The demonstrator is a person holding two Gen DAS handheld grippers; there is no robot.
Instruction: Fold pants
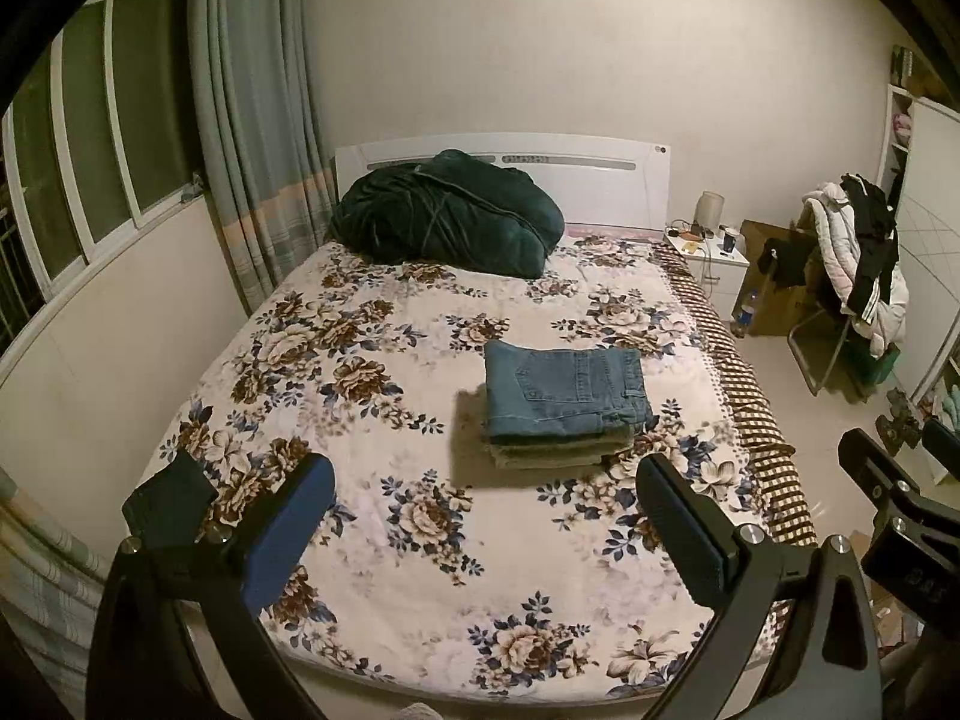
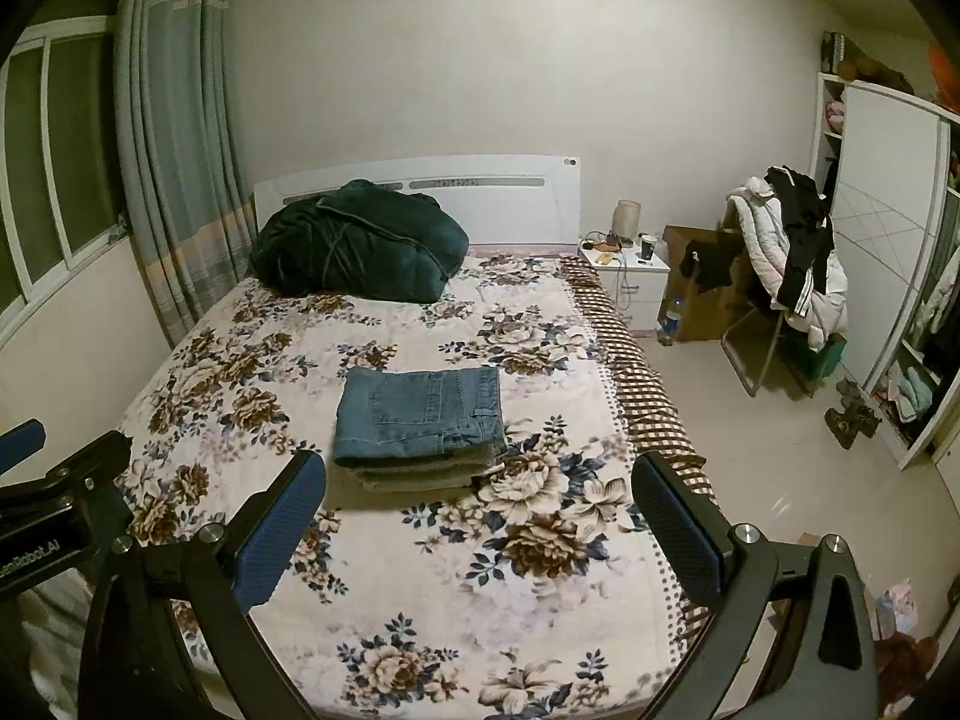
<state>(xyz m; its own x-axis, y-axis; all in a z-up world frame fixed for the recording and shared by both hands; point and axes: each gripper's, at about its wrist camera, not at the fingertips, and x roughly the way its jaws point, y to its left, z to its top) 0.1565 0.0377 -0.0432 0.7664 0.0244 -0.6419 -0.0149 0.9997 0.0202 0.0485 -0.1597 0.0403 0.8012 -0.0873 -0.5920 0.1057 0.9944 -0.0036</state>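
Observation:
Folded blue jeans [image 1: 564, 393] lie on top of a folded pale garment [image 1: 555, 456] in a neat stack on the flowered bedspread [image 1: 372, 432], right of the bed's middle. The stack also shows in the right wrist view [image 2: 420, 414]. My left gripper [image 1: 486, 522] is open and empty, held above the foot of the bed, short of the stack. My right gripper [image 2: 480, 516] is open and empty too, just right of the left one and short of the stack. The right gripper's body shows at the right edge of the left wrist view [image 1: 900, 498].
A dark green bundled quilt [image 1: 447, 213] lies by the white headboard. A white nightstand [image 1: 714, 267] with small items, a cardboard box, a chair piled with clothes [image 1: 852, 258] and a wardrobe [image 2: 888, 252] stand right of the bed. Curtain and window are at left.

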